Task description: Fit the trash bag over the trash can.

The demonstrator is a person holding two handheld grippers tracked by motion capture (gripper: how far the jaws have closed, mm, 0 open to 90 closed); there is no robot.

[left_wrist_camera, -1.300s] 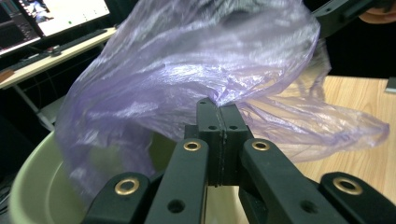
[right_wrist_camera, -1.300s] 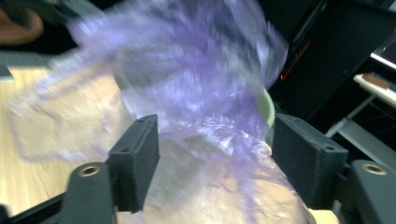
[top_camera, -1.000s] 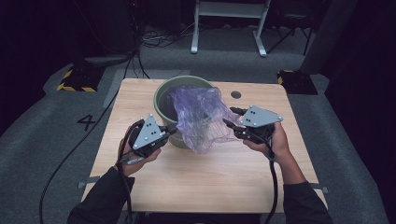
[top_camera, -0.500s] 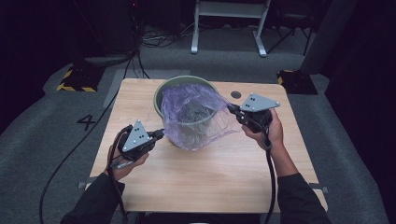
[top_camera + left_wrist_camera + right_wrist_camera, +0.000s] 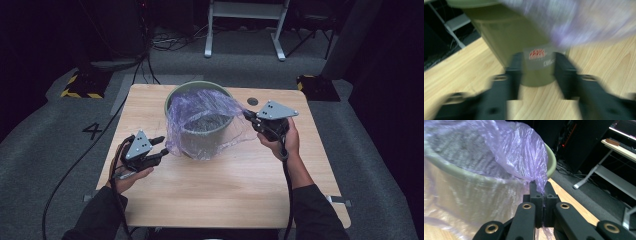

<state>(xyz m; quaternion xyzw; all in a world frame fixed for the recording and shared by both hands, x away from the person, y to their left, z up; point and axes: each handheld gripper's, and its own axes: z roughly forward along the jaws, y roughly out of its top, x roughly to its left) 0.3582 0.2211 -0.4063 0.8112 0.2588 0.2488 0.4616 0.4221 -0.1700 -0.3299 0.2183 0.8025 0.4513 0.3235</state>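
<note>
A wooden table [image 5: 225, 190] stands on grey carpet [image 5: 45, 150] in a dim room. A white "4" [image 5: 93, 131] is marked on the floor at left. A yellow-black striped block [image 5: 80, 87] lies at upper left, another dark block [image 5: 312, 85] at upper right. A white metal stand [image 5: 245, 25] sits at top centre, with cables [image 5: 165, 42] beside it.

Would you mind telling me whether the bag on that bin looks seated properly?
No. The purple bag drapes down the green bin's near side onto the table, while its far rim is bare. The right gripper is shut on one corner; the left gripper is open beside it.
</note>
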